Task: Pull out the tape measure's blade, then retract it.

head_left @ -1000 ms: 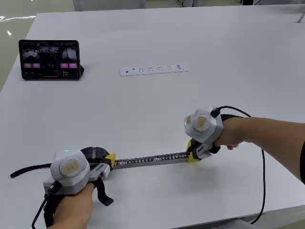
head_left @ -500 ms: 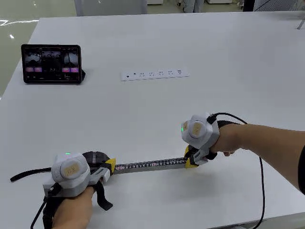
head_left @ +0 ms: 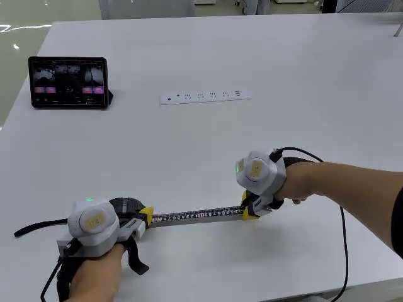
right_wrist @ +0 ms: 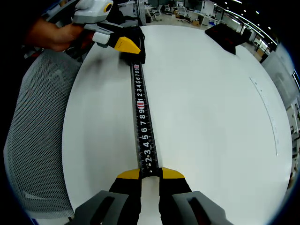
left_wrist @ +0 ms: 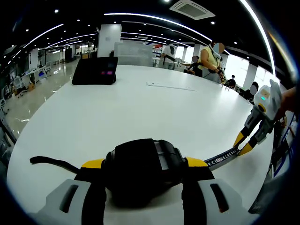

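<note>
Now right gripper (head_left: 248, 212) nearer case (head_left: 126, 205), blade (head_left: 196, 216) shorter.

two grippers (head_left: 143, 217) (head_left: 249, 211) — one tape measure (head_left: 126, 205), one tablet (head_left: 67, 82), one power strip (head_left: 204, 96), one table (head_left: 296, 63).

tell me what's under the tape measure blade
The blade stretches over the white table; nothing else shows beneath it. Its tip is hidden between the right hand-held gripper's jaws.

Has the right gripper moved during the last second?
Yes. Judged against the power strip, the right gripper has come slightly left, toward the tape measure case, so less blade shows.
</note>
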`<state>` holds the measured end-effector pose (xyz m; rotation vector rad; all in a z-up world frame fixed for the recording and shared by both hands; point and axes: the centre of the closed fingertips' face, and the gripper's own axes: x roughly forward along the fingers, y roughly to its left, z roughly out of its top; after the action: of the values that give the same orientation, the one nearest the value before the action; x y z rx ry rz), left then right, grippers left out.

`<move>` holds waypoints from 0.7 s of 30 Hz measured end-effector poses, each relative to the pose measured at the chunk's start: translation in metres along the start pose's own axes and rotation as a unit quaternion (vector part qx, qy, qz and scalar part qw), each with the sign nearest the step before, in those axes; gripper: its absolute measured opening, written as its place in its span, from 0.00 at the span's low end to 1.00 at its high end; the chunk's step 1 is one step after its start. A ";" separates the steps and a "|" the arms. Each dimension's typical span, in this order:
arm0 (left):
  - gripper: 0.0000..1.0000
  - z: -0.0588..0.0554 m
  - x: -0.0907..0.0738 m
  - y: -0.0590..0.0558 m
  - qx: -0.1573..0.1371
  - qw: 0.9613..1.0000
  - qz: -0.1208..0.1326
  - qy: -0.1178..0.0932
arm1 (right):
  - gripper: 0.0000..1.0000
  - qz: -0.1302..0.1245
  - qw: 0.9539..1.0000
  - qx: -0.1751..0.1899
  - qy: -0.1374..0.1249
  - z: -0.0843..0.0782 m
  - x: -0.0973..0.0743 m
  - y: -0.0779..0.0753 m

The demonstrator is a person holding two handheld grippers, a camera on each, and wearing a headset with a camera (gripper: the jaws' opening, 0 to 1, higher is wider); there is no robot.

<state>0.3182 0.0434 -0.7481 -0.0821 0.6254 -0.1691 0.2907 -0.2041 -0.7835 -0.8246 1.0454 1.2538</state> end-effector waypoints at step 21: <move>0.61 -0.001 -0.001 0.000 -0.002 1.000 0.000 0.005 | 0.10 0.002 1.000 0.009 -0.007 0.010 0.003 0.001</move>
<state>0.3172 0.0433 -0.7483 -0.0841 0.6351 -0.1678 0.2913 -0.1932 -0.7829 -0.8003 1.0462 1.2499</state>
